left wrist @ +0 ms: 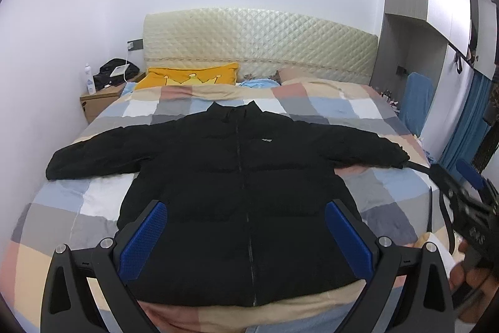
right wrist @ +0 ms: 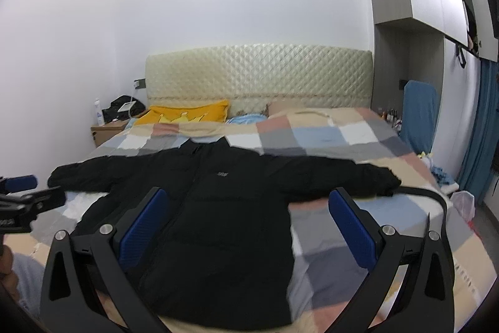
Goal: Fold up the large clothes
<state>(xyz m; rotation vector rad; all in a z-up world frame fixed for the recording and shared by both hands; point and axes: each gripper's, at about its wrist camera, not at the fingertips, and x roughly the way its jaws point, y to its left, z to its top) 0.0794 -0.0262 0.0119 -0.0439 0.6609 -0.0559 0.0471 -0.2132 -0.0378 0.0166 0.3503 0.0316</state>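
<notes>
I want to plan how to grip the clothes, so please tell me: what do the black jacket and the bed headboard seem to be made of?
Black jacket: it looks like a padded, matte synthetic fabric; horizontal quilted bands puff up across the front beside the zipper. The fibre cannot be confirmed.

Headboard: likely cream faux leather or vinyl with a light sheen; diamond-stitched padding covers it.

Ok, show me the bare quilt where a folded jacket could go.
Free: the checked quilt between the black jacket's collar and the pillows, and the patches under each sleeve beside its body, the right one wider. Crowded: the middle of the bed under the jacket, the yellow pillow at the headboard, the nightstand. Both claws hover open.
</notes>
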